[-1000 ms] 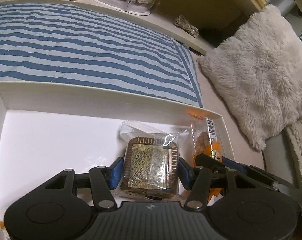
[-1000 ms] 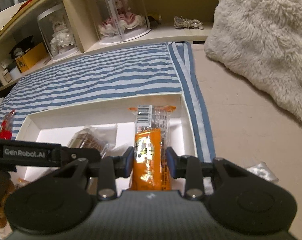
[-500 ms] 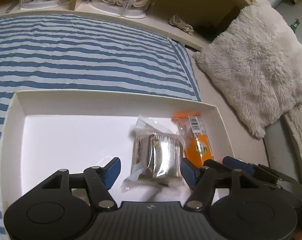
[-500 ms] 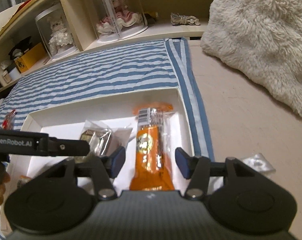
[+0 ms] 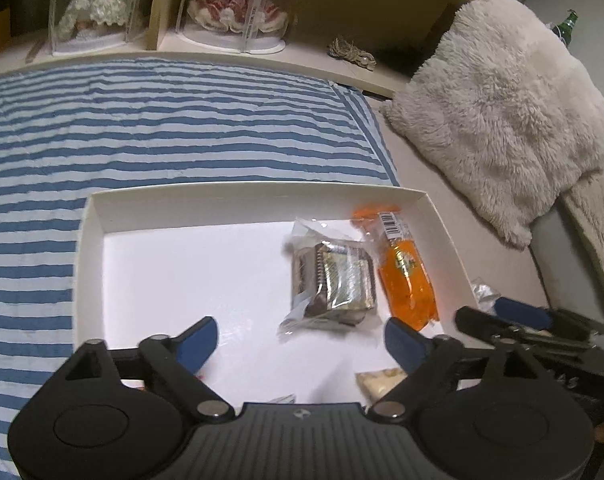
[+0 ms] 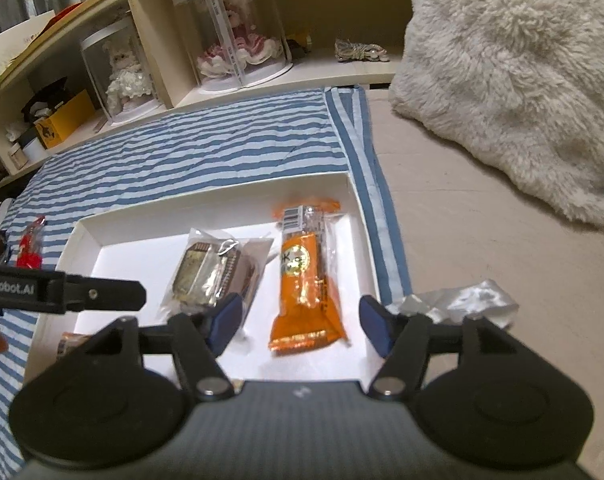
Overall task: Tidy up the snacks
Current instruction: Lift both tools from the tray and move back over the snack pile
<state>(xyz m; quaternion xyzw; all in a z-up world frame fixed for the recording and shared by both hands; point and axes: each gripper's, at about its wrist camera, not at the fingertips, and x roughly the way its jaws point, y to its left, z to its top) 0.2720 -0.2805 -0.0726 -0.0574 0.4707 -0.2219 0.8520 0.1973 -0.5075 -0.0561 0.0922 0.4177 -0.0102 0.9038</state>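
Observation:
A white shallow box (image 5: 237,194) (image 6: 217,202) lies on the striped blanket. In its right end lie a clear-wrapped brown and gold snack (image 5: 336,280) (image 6: 209,270) and, to its right, an orange snack bar (image 5: 406,276) (image 6: 306,276). My left gripper (image 5: 302,342) is open and empty, above the box just short of the gold snack. My right gripper (image 6: 299,322) is open and empty, with the near end of the orange bar between its fingers. A pale snack packet (image 5: 380,380) and a brown packet (image 6: 71,342) lie at the box's near edge.
A red snack packet (image 6: 31,246) lies on the blanket (image 5: 161,120) left of the box. A crumpled silver wrapper (image 6: 458,300) lies on the beige floor to the right. A fluffy cream cushion (image 6: 514,76) stands at the right. A shelf with doll cases (image 6: 229,32) runs along the back.
Both grippers opened, let go of their snacks in the box and pulled back and up. The gold snack and orange bar now lie side by side in the box.

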